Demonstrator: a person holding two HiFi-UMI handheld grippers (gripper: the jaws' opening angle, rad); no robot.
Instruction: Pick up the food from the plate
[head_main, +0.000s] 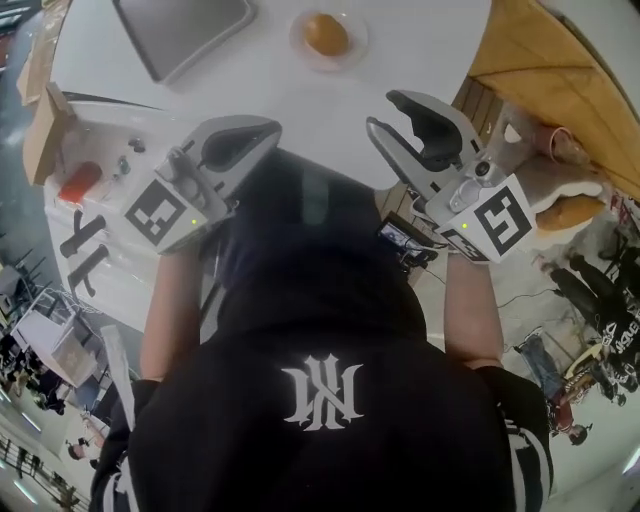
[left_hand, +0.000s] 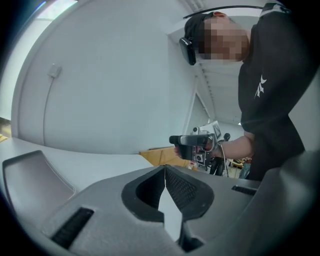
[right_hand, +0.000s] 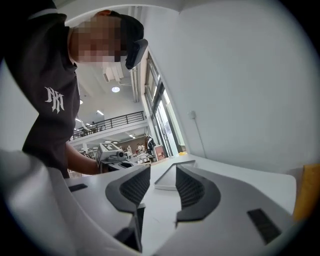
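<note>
A round orange-brown piece of food (head_main: 326, 34) lies on a small clear plate (head_main: 299, 42) at the far side of the white round table (head_main: 420, 40). Both grippers hover at the table's near edge, well short of the plate. My left gripper (head_main: 268, 127) is shut, its ribbed pads (left_hand: 182, 187) meeting at the tips with nothing between them. My right gripper (head_main: 382, 110) stands open with a narrow empty gap between its pads (right_hand: 189, 187). The left gripper view shows the right gripper (left_hand: 192, 141) and the white tabletop; the plate is in neither gripper view.
A grey tray (head_main: 180, 30) lies on the table left of the plate, also seen ahead of the right jaws as the tray (right_hand: 167, 182). A cardboard box (head_main: 45, 130) and small items sit on a side unit at left. Wooden furniture (head_main: 540, 50) stands at right.
</note>
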